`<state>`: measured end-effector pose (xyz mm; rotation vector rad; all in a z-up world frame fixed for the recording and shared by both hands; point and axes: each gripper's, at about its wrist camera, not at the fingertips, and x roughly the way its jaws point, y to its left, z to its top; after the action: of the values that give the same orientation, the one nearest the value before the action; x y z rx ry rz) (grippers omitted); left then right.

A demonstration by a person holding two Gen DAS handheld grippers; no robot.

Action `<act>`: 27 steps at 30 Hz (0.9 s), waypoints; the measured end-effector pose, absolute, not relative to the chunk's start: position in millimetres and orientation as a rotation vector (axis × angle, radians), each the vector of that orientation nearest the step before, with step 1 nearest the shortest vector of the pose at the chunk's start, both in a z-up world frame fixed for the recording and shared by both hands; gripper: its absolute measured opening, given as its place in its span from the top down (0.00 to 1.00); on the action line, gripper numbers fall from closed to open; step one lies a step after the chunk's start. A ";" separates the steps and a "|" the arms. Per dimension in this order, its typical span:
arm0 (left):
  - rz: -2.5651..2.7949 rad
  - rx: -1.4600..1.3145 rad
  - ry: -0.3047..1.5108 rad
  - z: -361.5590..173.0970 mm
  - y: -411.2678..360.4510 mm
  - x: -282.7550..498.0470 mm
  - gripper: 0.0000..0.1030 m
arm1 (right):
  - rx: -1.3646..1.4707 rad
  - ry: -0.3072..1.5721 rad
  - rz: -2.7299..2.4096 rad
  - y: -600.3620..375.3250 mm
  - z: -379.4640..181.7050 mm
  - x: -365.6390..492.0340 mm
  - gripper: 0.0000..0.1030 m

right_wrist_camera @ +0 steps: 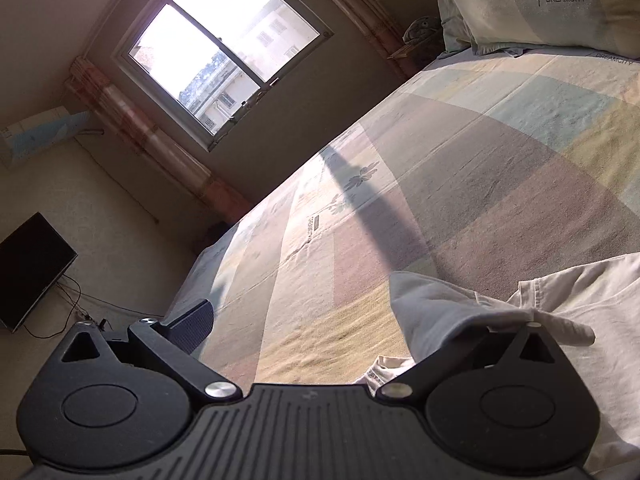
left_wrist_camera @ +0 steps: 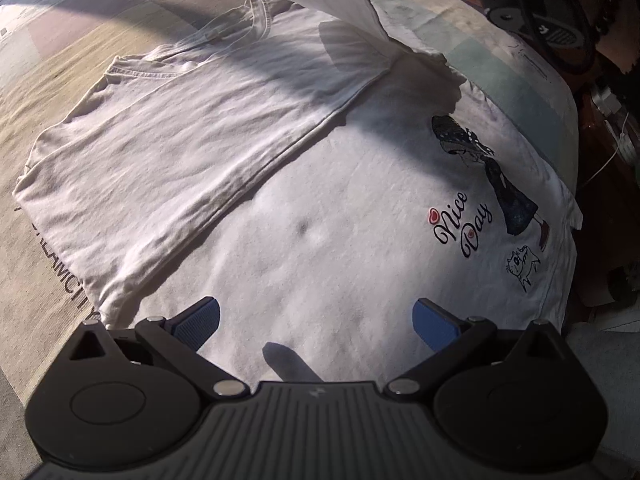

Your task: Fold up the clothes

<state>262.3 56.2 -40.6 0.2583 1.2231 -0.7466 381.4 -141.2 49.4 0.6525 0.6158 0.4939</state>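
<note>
A white T-shirt (left_wrist_camera: 328, 248) with a "Nice Day" print (left_wrist_camera: 460, 228) lies on the bed. Its left side is folded over the middle (left_wrist_camera: 160, 168). Another flap of it (left_wrist_camera: 320, 4) rises steeply out of the top of the left wrist view. My left gripper (left_wrist_camera: 316, 316) hovers open just above the shirt's near part, blue pads (left_wrist_camera: 200, 322) wide apart and holding nothing. In the right wrist view my right gripper (right_wrist_camera: 316, 312) is open; white shirt cloth (right_wrist_camera: 448, 308) drapes over and hides its right finger. Its left finger (right_wrist_camera: 192, 324) is bare.
The patchwork bedsheet (right_wrist_camera: 460, 168) stretches ahead, with pillows (right_wrist_camera: 552, 4) at its head. A window (right_wrist_camera: 224, 56), curtain and a dark screen (right_wrist_camera: 28, 268) stand beyond the bed's far edge. A person's hand and the other gripper's body (left_wrist_camera: 520, 4) show at top right.
</note>
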 end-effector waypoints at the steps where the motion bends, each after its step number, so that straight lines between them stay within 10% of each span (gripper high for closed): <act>1: -0.745 0.258 1.224 -41.0 56.3 262.1 0.01 | 0.643 0.623 0.505 -136.6 49.5 380.3 0.00; 27: -0.758 0.248 1.268 -61.6 56.9 243.2 0.01 | 0.244 0.930 0.733 -54.3 -7.1 355.8 0.00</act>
<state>243.2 56.9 -61.6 0.2479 1.2680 -0.7584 355.8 -54.3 -7.1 0.2444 0.9299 0.7331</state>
